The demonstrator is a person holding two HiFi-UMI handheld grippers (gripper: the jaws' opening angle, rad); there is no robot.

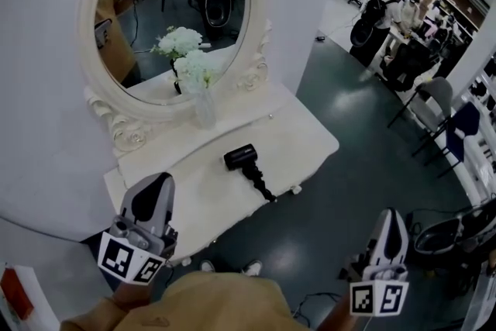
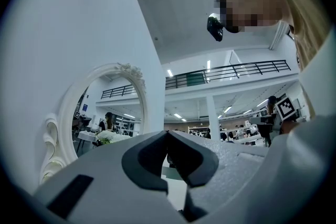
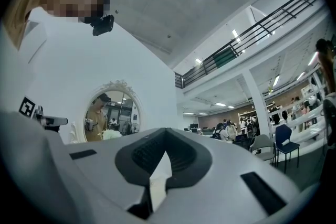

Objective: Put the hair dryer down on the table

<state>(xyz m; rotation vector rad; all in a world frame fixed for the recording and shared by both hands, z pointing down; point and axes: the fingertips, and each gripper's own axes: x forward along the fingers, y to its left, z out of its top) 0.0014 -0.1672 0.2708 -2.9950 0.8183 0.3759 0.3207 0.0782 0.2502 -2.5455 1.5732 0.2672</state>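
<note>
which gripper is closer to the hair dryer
The left gripper: it hangs over the white table's front edge, near the black hair dryer; the right gripper is out over the dark floor.

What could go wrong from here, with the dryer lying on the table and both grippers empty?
1. The hair dryer lies near the front of the table, its dark tail end reaching right to the rim. A nudge from the left gripper, which hangs shut above the tabletop, could send it off.
2. The vase of flowers stands just behind the dryer. A reach past the dryer might tip it.
</note>
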